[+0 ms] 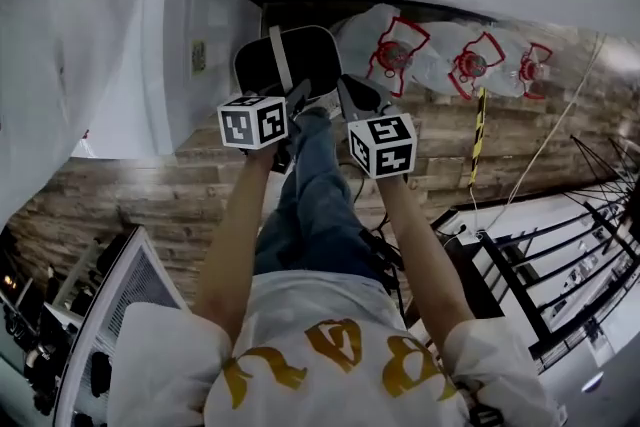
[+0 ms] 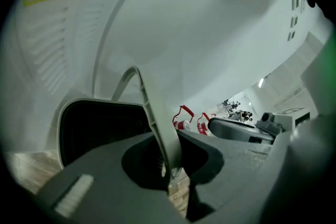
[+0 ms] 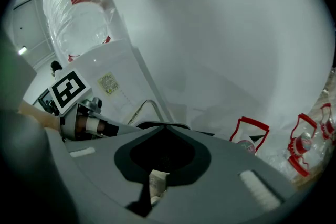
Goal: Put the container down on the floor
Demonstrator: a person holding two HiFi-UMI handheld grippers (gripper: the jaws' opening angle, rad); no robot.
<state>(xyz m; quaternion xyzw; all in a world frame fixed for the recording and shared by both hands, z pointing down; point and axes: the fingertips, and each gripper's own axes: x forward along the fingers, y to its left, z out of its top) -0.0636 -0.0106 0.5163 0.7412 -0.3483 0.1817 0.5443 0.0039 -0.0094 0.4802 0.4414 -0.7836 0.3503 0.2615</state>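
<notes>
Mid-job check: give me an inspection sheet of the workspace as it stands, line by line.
Surface: wood-plank floor.
Job's things: dark container with a grey handle, held by both grippers; whether it touches the floor cannot be told.
Clutter: clear bags with red print lying past the container.
Grippers: left gripper shut on the handle; right gripper shut on a pale part of the container.
Cables: white cable across the floor; yellow-black striped strip beside it.
Surroundings: white appliance on the left, black wire rack on the right.
</notes>
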